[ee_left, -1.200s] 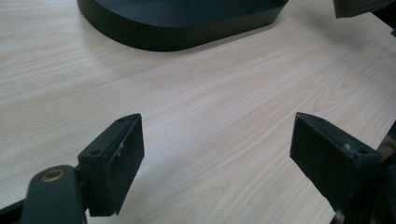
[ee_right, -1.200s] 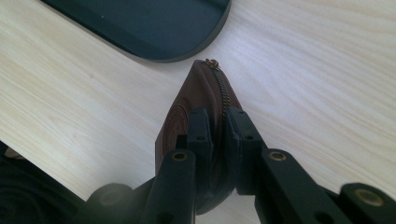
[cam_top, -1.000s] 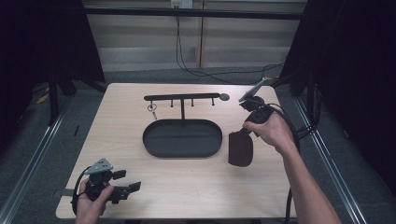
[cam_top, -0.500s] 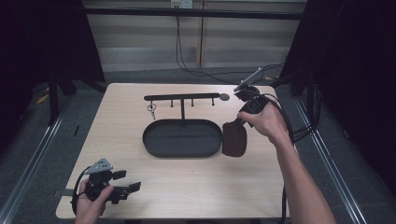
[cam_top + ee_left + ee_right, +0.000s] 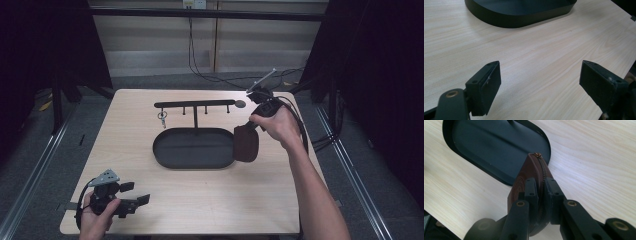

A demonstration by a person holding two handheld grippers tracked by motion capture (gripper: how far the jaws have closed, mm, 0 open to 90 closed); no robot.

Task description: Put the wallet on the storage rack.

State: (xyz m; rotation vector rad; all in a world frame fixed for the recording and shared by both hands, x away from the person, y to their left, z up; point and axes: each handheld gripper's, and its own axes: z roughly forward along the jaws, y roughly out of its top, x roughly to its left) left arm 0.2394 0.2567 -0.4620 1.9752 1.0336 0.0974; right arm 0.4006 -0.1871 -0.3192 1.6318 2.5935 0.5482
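— What's the right gripper (image 5: pixel 248 126) got?
— A brown zipped pouch (image 5: pixel 246 144). The jaws are clamped tight on its zip edge, one on each side, and it hangs below them in the air

— Where is it over the table (image 5: pixel 210 200)?
— At the right end of the black oval tray (image 5: pixel 194 148). From above, the pouch overlaps the tray's right rim. In the right gripper view the pouch (image 5: pixel 531 173) sits over the rim of the tray (image 5: pixel 461 152), with its zip pull at the far tip

— And the left gripper (image 5: pixel 136 194)?
— Down at the near left corner, held in the left hand (image 5: pixel 95 222), low over the wood. Its jaws stand wide apart with nothing between them, and the tray's wall (image 5: pixel 521 21) is well ahead of them

— Anything else on the table?
— A black rack (image 5: pixel 195 104) with pegs just behind the tray, and a key ring (image 5: pixel 162 117) hanging near its left end
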